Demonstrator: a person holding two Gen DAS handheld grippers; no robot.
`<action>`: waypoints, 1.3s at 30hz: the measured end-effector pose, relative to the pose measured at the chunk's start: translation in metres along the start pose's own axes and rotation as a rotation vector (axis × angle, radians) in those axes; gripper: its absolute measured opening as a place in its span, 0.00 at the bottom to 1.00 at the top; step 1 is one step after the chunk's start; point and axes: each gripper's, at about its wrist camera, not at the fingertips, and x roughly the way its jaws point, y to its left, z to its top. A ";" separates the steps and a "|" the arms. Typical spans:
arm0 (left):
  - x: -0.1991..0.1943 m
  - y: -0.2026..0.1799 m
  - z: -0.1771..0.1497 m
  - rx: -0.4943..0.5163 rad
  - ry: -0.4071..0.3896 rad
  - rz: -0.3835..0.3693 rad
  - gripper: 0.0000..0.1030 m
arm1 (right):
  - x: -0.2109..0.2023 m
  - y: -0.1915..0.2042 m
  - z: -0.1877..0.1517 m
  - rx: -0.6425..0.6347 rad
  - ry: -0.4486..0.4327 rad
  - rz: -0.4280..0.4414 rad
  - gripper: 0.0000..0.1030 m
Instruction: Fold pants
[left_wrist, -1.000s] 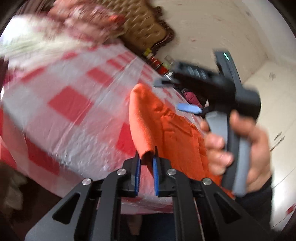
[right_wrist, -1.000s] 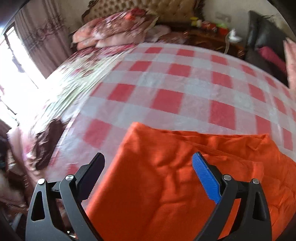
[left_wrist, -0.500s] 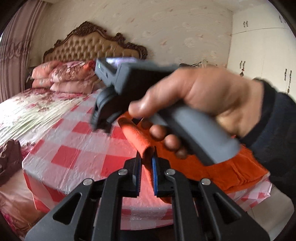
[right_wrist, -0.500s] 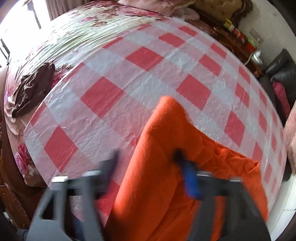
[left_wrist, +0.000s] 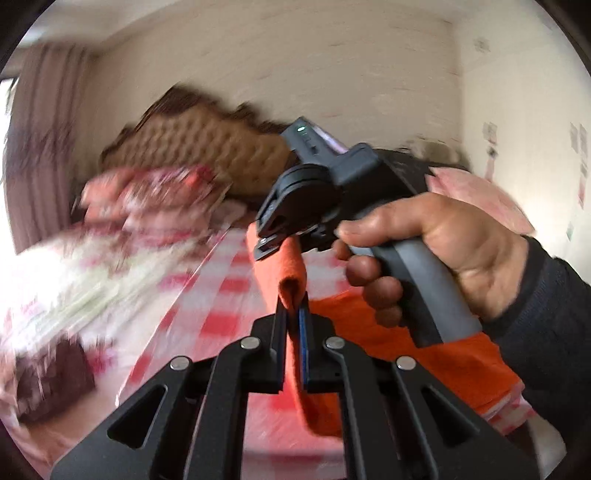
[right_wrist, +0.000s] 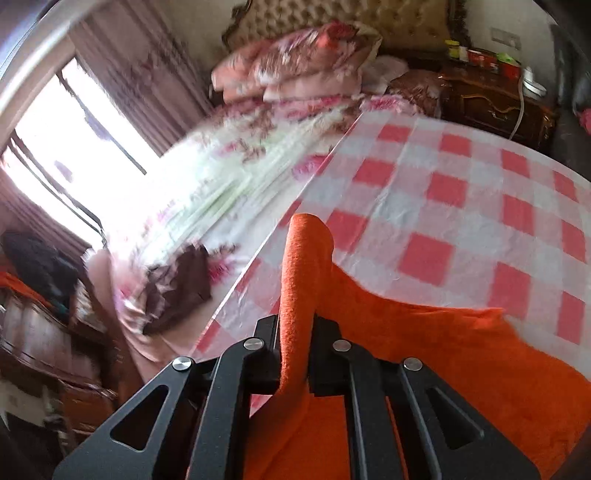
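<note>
Orange pants (right_wrist: 461, 354) half lifted off the checked bench (right_wrist: 461, 206), one folded edge clamped in left tongs (left_wrist: 293, 314) and right tongs (right_wrist: 295, 332) alike; thin bite, so possible slip and sagging, crooked fold if pulled unevenly.

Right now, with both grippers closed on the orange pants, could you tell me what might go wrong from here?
1. The left gripper and right gripper each pinch only a narrow ridge of the orange pants; a quick lift could pull it free.
2. The pants lie near the edge of the checkered cloth, so slack fabric might slide off.
3. Both views are blurred, suggesting fast motion and a possibly crooked fold.
</note>
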 end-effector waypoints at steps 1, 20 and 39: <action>0.000 -0.019 0.006 0.043 -0.015 -0.016 0.05 | -0.017 -0.012 0.000 0.013 -0.018 0.011 0.07; 0.067 -0.331 -0.136 0.694 -0.089 -0.145 0.27 | -0.115 -0.309 -0.162 0.416 -0.060 -0.018 0.21; 0.051 -0.341 -0.128 0.775 -0.200 -0.035 0.07 | -0.163 -0.290 -0.164 0.278 -0.164 -0.010 0.06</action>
